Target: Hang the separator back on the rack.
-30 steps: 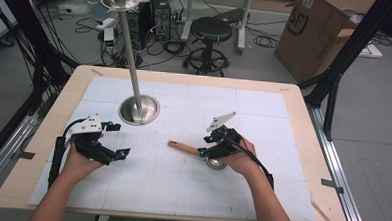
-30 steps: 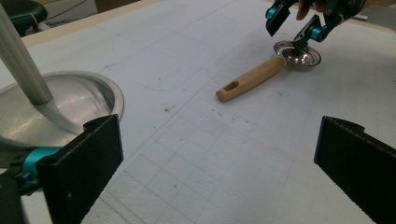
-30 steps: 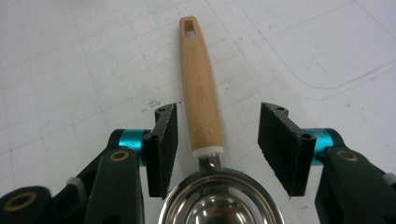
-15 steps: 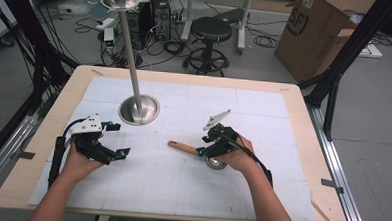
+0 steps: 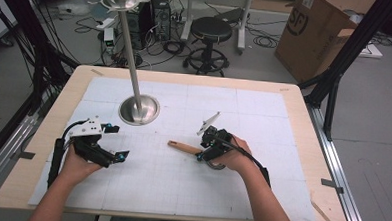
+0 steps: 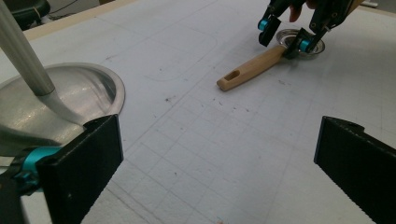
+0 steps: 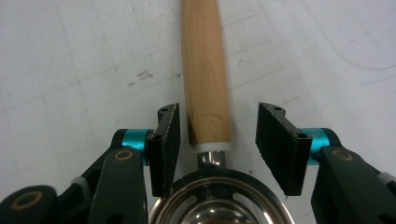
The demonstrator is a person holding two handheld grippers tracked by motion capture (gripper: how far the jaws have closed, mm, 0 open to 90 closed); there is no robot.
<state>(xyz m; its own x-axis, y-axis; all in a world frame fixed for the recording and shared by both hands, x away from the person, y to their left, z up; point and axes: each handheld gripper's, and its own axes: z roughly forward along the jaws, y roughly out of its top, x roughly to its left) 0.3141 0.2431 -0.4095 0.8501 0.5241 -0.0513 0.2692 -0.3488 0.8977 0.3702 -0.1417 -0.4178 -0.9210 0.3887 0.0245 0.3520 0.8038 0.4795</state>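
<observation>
Right gripper view, right tool [image 7: 218, 140] open astride strainer handle [image 7: 205, 70]

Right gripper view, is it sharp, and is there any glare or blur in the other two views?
Right gripper view: the light wooden handle is crisp, and the perforated steel bowl carries soft reflections. Left gripper view: that hand-held gripper's near black pads look soft, and the domed steel stand base shows bright sheen. High view: evenly lit, faint shadows, slight wide-angle bend.

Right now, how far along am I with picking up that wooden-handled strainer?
Done: right claw is lowered astride the strainer's wooden handle, jaws open either side. In hand: closing on it. Left: the lift; the strainer lies flat on the table. Left claw waits open.
</observation>
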